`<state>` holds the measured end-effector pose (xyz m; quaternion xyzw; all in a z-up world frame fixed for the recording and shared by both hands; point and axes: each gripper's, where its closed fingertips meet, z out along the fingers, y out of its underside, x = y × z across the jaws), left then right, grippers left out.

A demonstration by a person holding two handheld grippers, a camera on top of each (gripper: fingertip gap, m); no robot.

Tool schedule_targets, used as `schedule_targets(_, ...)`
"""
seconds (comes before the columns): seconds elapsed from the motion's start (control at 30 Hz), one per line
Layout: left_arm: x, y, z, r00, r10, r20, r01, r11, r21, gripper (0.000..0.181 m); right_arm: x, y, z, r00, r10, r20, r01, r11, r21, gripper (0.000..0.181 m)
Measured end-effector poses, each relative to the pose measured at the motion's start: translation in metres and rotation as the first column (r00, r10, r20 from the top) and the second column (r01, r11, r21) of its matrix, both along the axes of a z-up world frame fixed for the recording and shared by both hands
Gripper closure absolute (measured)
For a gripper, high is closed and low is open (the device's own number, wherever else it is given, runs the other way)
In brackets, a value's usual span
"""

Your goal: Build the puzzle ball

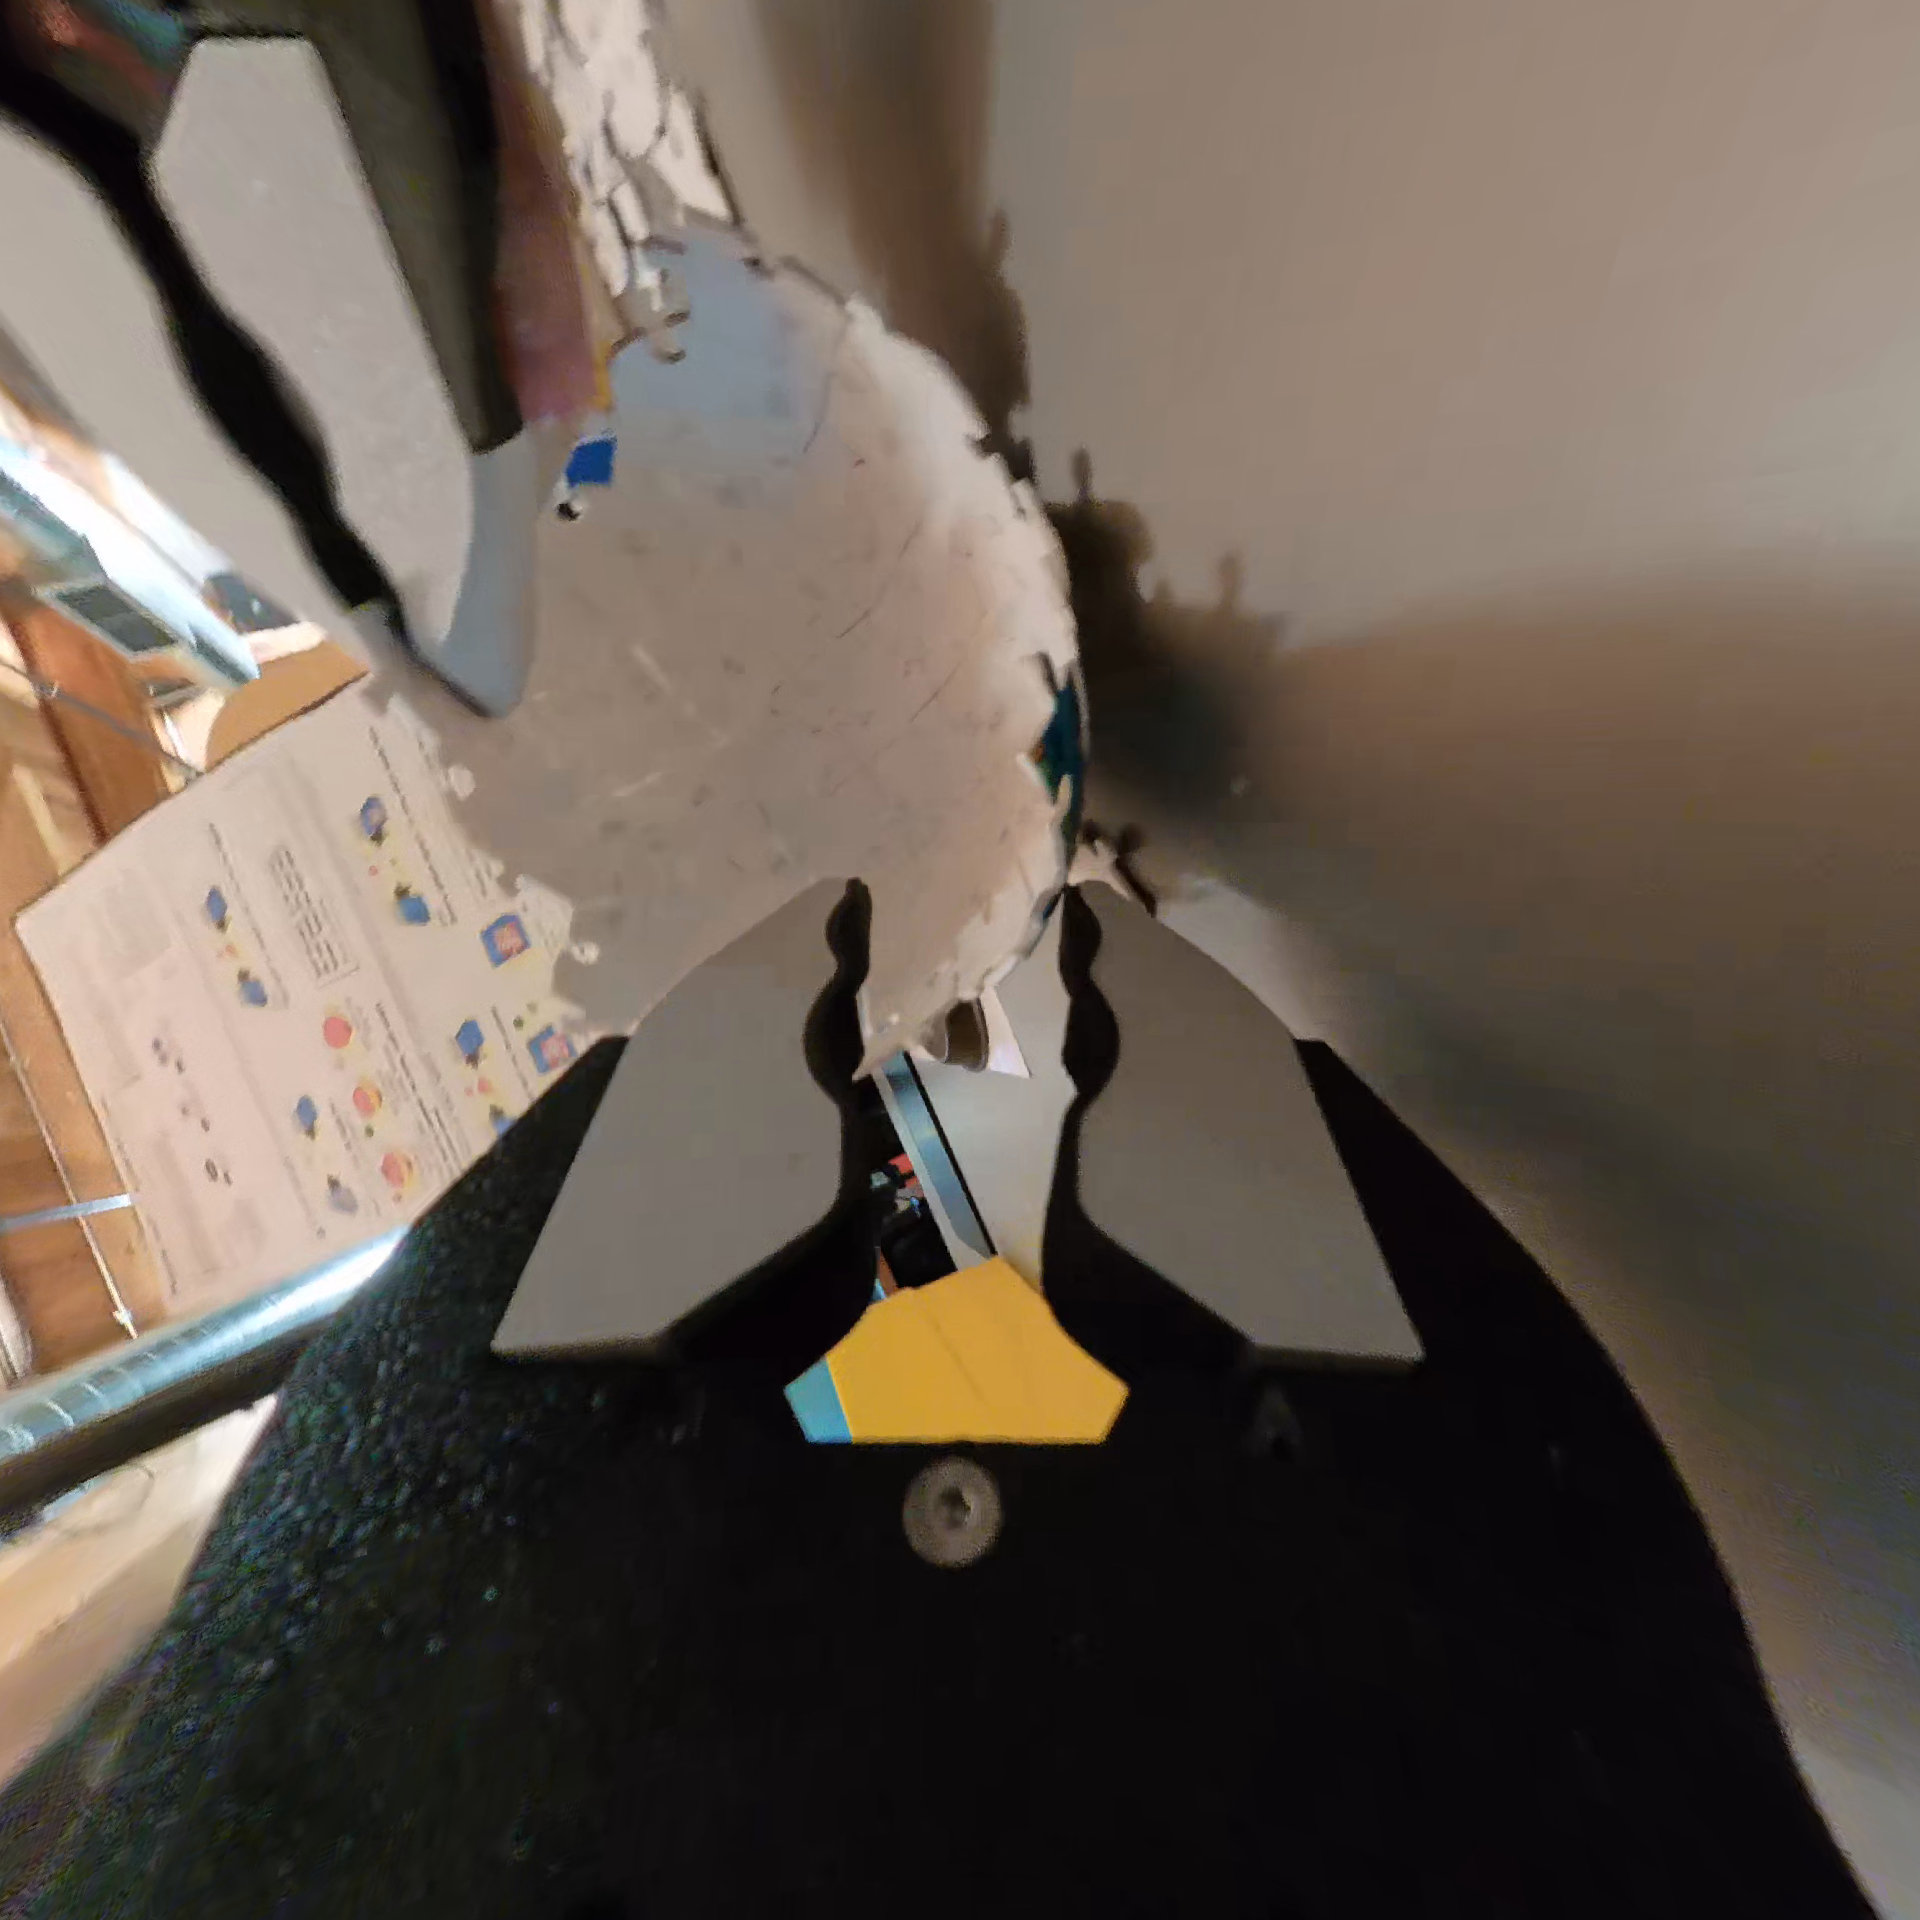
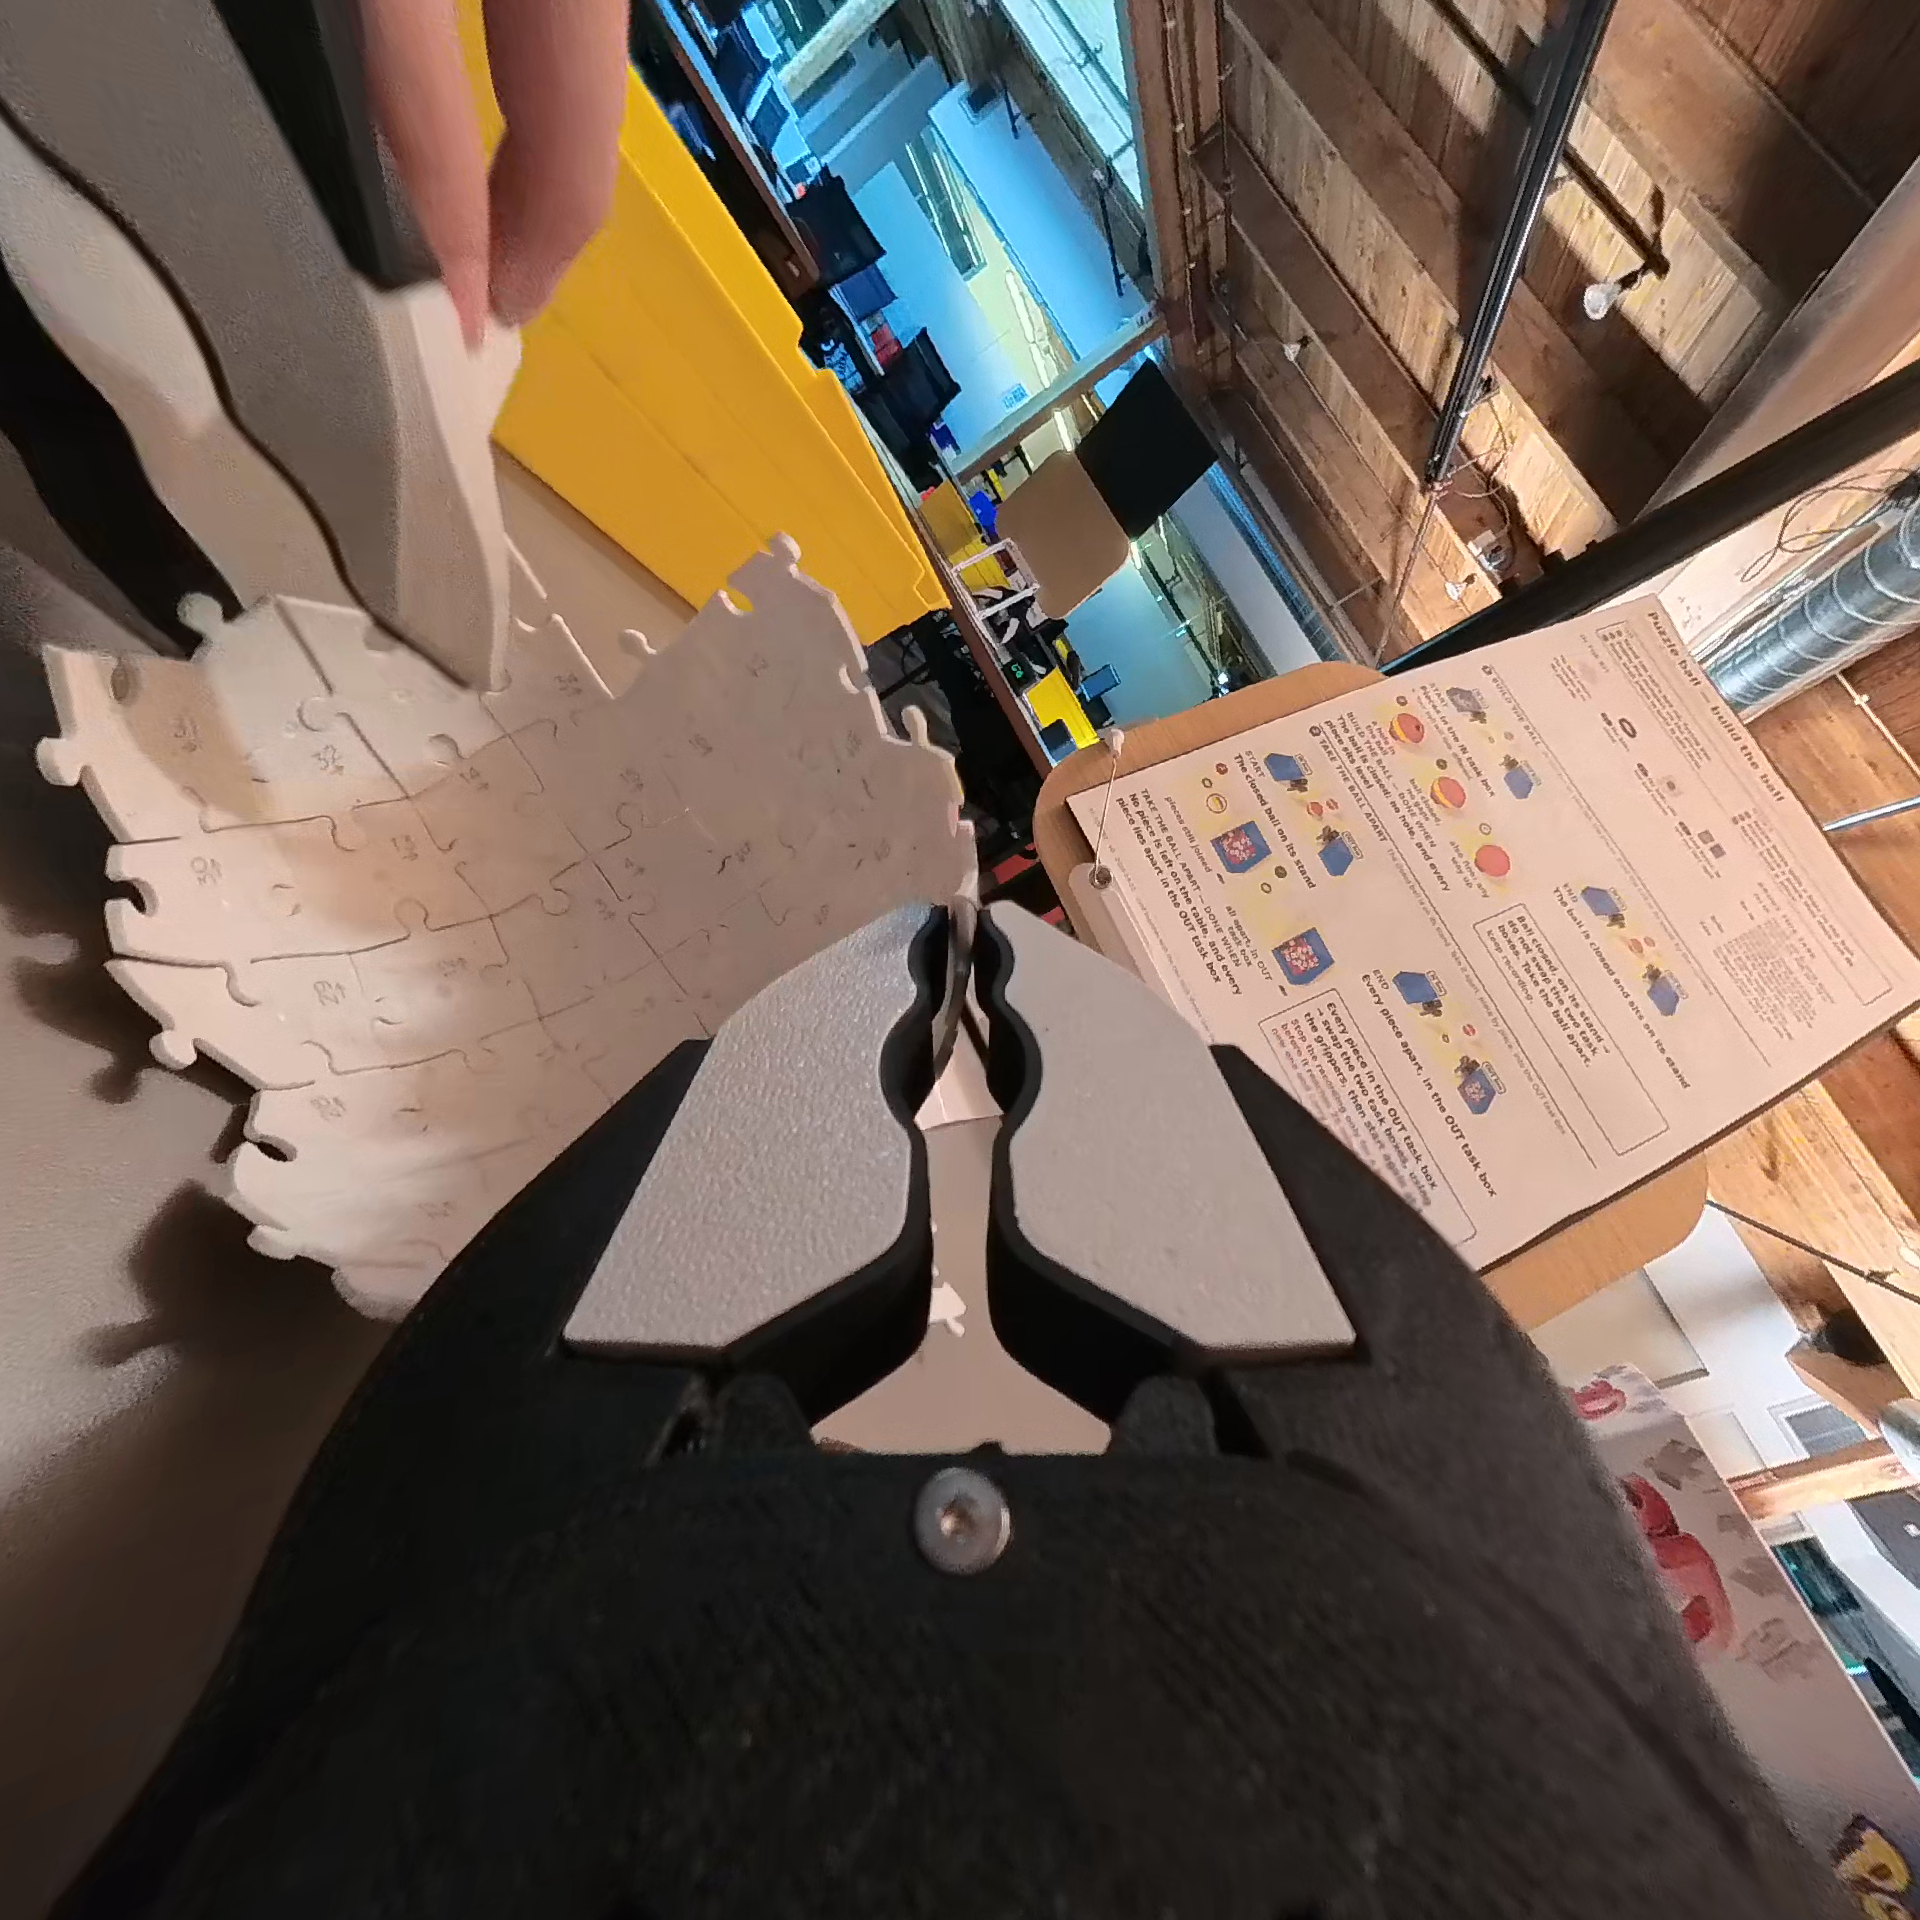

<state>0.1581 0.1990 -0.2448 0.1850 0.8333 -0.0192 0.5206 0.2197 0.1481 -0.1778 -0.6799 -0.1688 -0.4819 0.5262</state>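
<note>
So the half-built puzzle ball (image 2: 499, 914) is a curved white shell, inside facing the cameras, with small embossed marks on the piece backs. Both grippers pinch its jagged rim: the right gripper (image 2: 961, 914) is nearly closed on the edge, and the left gripper (image 1: 961, 904) sits a bit wider around the shell's rim. There's a printed instruction sheet (image 2: 1455, 914) with writing and little pictures, clipped to a wooden board (image 2: 1600, 1236) just beside it.
</note>
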Motion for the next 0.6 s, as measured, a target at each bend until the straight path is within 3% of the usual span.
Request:
schedule_targets(0.13, -0.011, 0.007, 0.017, 0.995, 0.101, 0.022, -0.095, 0.98, -0.173, 0.137, 0.006, -0.002, -0.003, 0.999, -0.032, -0.04, 0.032, 0.999, -0.007, 0.176)
schedule_targets(0.23, -0.022, 0.015, 0.029, 0.972, 0.235, -0.019, -0.221, 0.882, -0.416, 0.133, 0.014, -0.004, -0.007, 0.993, -0.072, -0.095, 0.071, 0.997, -0.017, 0.176)
schedule_targets(0.33, -0.034, 0.021, 0.029, 0.917, 0.354, -0.181, -0.383, 0.659, -0.647, 0.13, 0.022, -0.007, -0.011, 0.977, -0.107, -0.185, 0.105, 0.994, -0.022, 0.176)
schedule_targets(0.4, -0.04, 0.02, 0.025, 0.861, 0.394, -0.321, -0.493, 0.493, -0.717, 0.128, 0.027, -0.01, -0.014, 0.96, -0.118, -0.253, 0.118, 0.993, -0.017, 0.176)
schedule_targets(0.5, -0.041, 0.019, 0.028, 0.779, 0.416, -0.469, -0.59, 0.231, -0.774, 0.13, 0.036, -0.015, -0.02, 0.928, -0.138, -0.346, 0.139, 0.99, -0.023, 0.175)
schedule_targets(0.6, -0.04, 0.008, 0.025, 0.684, 0.317, -0.658, -0.69, -0.013, -0.724, 0.121, 0.043, -0.019, -0.027, 0.895, -0.143, -0.422, 0.145, 0.989, -0.028, 0.175)
